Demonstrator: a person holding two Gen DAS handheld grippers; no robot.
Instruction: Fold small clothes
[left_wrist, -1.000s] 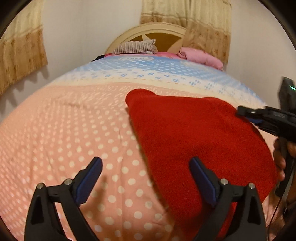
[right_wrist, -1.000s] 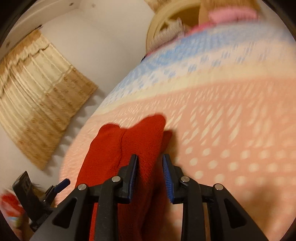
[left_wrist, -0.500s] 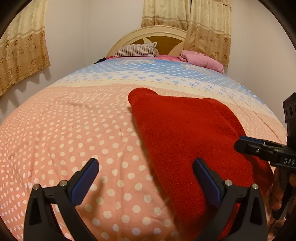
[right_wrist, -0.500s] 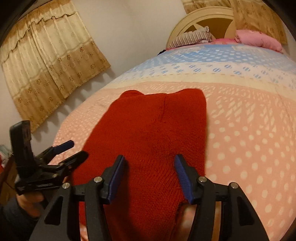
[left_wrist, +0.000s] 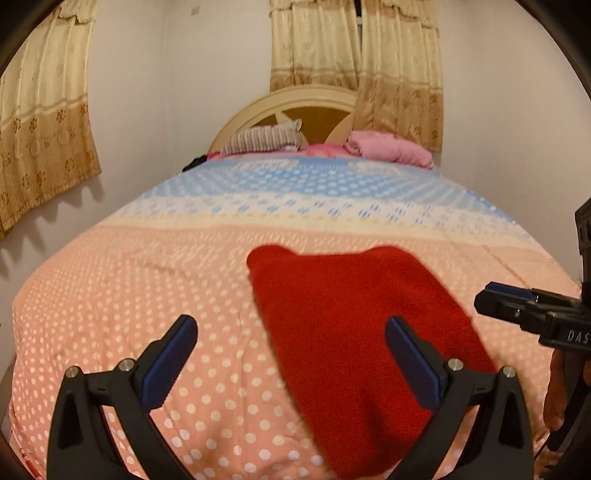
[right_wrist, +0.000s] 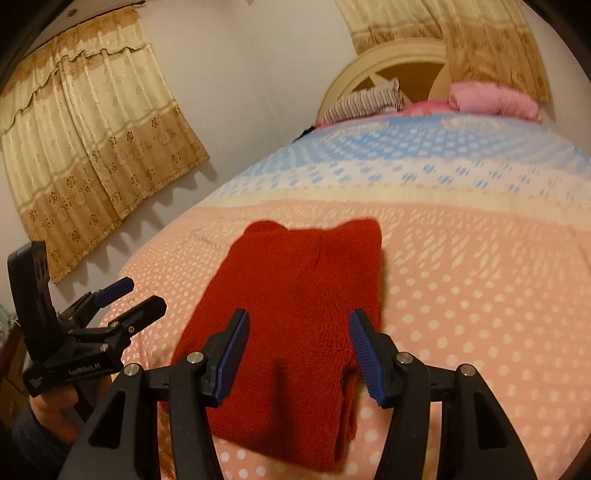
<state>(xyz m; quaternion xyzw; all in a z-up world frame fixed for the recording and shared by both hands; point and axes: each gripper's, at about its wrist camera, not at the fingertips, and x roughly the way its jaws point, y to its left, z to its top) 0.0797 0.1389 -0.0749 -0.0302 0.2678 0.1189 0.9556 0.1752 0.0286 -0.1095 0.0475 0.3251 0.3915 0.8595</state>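
Note:
A red knit garment (left_wrist: 354, 332) lies folded flat on the polka-dot bedspread (left_wrist: 147, 295), near the bed's front edge. It also shows in the right wrist view (right_wrist: 295, 325). My left gripper (left_wrist: 291, 347) is open and empty, held above the garment's left edge. My right gripper (right_wrist: 299, 343) is open and empty, held above the garment's near end. The right gripper also shows at the right of the left wrist view (left_wrist: 517, 306). The left gripper shows at the left of the right wrist view (right_wrist: 129, 299).
Pillows and a pink bundle (left_wrist: 388, 147) lie at the headboard (left_wrist: 295, 107) far back. Curtains (right_wrist: 92, 147) hang on the left wall. The bedspread (right_wrist: 480, 277) stretches to the right of the garment.
My right gripper let go of the garment, opened and drew back. The garment now lies flat. Both grippers have pulled back and risen a little.

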